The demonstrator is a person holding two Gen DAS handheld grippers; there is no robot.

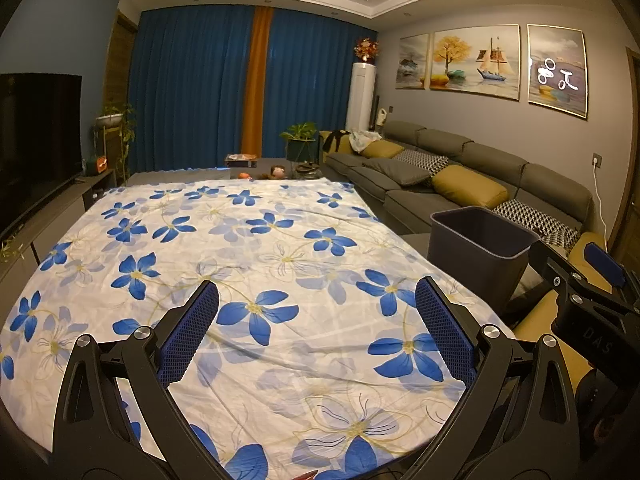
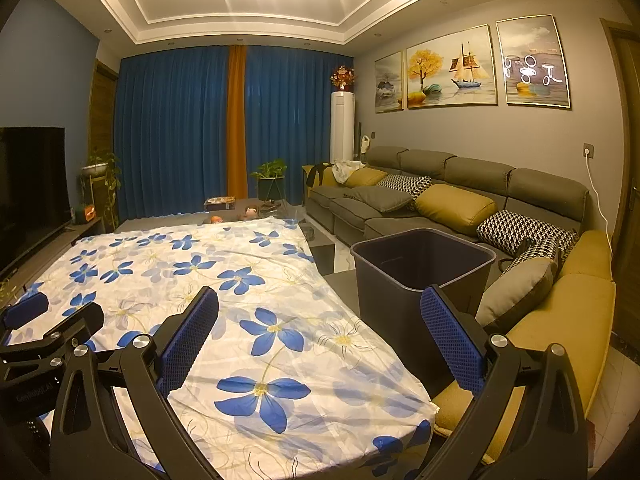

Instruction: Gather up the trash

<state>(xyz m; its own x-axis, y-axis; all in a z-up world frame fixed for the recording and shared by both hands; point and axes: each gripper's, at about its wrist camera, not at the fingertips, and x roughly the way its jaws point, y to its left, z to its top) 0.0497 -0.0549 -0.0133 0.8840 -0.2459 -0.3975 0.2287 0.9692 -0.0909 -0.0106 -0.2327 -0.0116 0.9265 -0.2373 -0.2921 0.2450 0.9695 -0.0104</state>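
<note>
Two sets of jaws are mine, and both stand wide apart with nothing between their blue pads: my left gripper point(image 1: 316, 300) hangs over the flowered cloth point(image 1: 248, 248) that covers the surface, and my right gripper point(image 2: 320, 308) hangs over the same cloth's right edge. I see the dark trash bin point(image 2: 420, 272) standing upright just beside the surface on its right, between the cloth and the grey sofa point(image 2: 440, 200), its mouth open; whether anything lies inside it I cannot tell
</note>
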